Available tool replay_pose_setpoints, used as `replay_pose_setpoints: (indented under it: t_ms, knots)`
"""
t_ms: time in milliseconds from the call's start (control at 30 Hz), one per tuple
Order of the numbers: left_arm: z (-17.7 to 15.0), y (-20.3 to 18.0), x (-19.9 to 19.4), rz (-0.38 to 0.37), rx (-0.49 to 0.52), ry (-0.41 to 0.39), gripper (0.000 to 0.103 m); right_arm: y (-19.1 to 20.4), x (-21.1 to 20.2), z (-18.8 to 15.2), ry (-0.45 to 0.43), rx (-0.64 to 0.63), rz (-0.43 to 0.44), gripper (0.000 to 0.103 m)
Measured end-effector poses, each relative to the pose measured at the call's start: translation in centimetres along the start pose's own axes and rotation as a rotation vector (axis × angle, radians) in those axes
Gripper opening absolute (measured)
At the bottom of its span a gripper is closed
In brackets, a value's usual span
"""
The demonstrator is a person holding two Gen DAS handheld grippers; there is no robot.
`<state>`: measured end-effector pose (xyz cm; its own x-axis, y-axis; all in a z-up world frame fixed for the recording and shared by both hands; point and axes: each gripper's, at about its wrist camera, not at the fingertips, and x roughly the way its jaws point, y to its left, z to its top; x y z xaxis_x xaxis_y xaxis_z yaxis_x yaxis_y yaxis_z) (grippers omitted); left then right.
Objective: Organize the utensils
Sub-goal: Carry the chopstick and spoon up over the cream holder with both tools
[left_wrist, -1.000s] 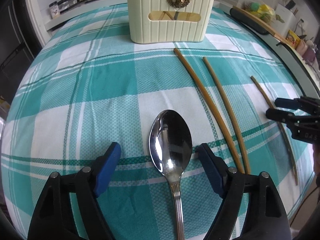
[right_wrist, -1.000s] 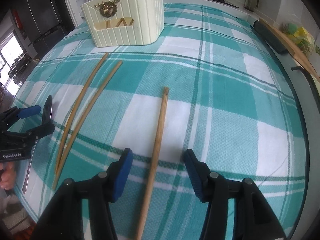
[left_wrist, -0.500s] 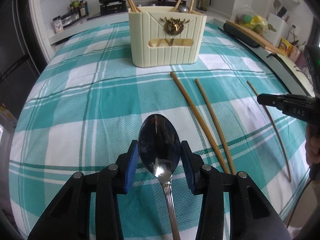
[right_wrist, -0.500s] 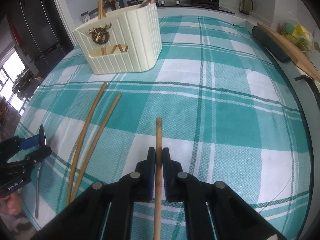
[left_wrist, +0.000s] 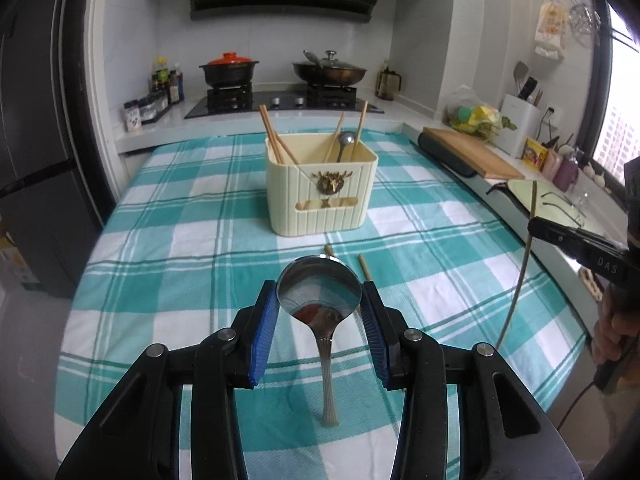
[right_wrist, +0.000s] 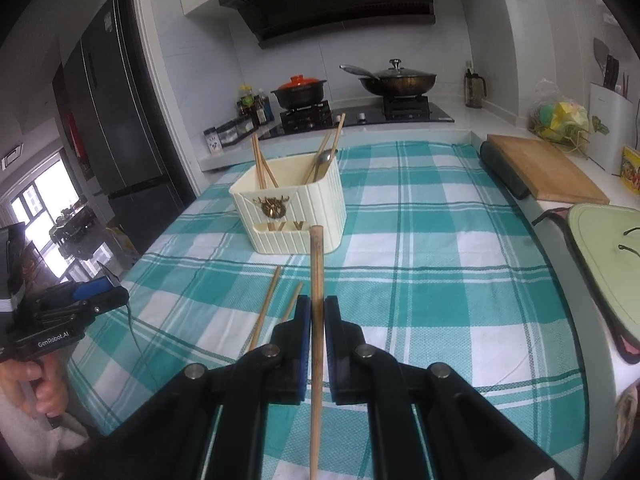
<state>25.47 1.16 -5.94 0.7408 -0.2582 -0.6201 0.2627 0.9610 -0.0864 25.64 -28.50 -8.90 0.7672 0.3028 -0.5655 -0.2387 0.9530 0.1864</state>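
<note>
Both pickups landed at once. The spoon (left_wrist: 319,300) that was lying flat on the checked tablecloth (left_wrist: 168,240) a second ago is now up in the air, its bowl pinched between the blue pads of the left gripper (left_wrist: 319,312) and its handle hanging down toward the cloth. Same deal on the other side: the chopstick (right_wrist: 316,288) has come off the table and the right gripper (right_wrist: 317,320) is clenched tight on it, tip pointing forward at the cream utensil holder (right_wrist: 296,216).

So grabbing is done, and I'd say what's left for these two is the carry and drop into the holder. Two more chopsticks (right_wrist: 268,300) lie on the cloth between the grippers and the holder, so the job isn't finished after this trip.

Room-wise it looks easy. The holder sits toward the far middle of the table with bare cloth on all sides, and nothing tall stands in the path. Its open top already has chopsticks leaning at the left and right plus a spoon standing in it, so the free gap is mostly the middle. I can't make out any dividers inside. The wooden cutting board (right_wrist: 548,172) and a pale green board (right_wrist: 608,256) run along the right edge, well apart from the route. The main thing I'd watch is the two grippers crowding each other over that one opening.
</note>
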Motion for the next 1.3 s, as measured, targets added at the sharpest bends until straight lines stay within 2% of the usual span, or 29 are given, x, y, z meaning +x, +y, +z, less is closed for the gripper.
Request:
replay_pose_setpoints:
  t_ms: [167, 333, 600, 767, 1067, 1300]
  knots:
    - [1.5, 0.1, -1.3, -0.015, -0.009, -0.037, 0.042, 1.5, -2.8, 0.8, -0.123, -0.043, -0.029, 0.007]
    - [3.1, 0.5, -1.9, -0.023, -0.018, -0.058, 0.042, 2.4, -3.9, 2.5, -0.202, -0.058, -0.035, 0.007]
    - [5.3, 1.4, -2.9, -0.045, -0.021, -0.075, 0.042, 3.3, -3.7, 4.5, -0.223, -0.084, -0.028, 0.007]
    - [8.1, 2.4, -3.6, -0.059, -0.03, -0.093, 0.042, 3.6, -3.3, 6.5, -0.227, -0.102, -0.022, 0.007]
    - [16.3, 4.0, -3.8, 0.001, -0.004, -0.175, 0.042, 3.0, -2.4, 14.2, -0.307, -0.135, -0.042, 0.007]
    - [22.9, 3.9, -0.3, 0.024, -0.024, -0.234, 0.042, 2.7, 0.0, 21.4, -0.373, -0.102, 0.001, 0.007]
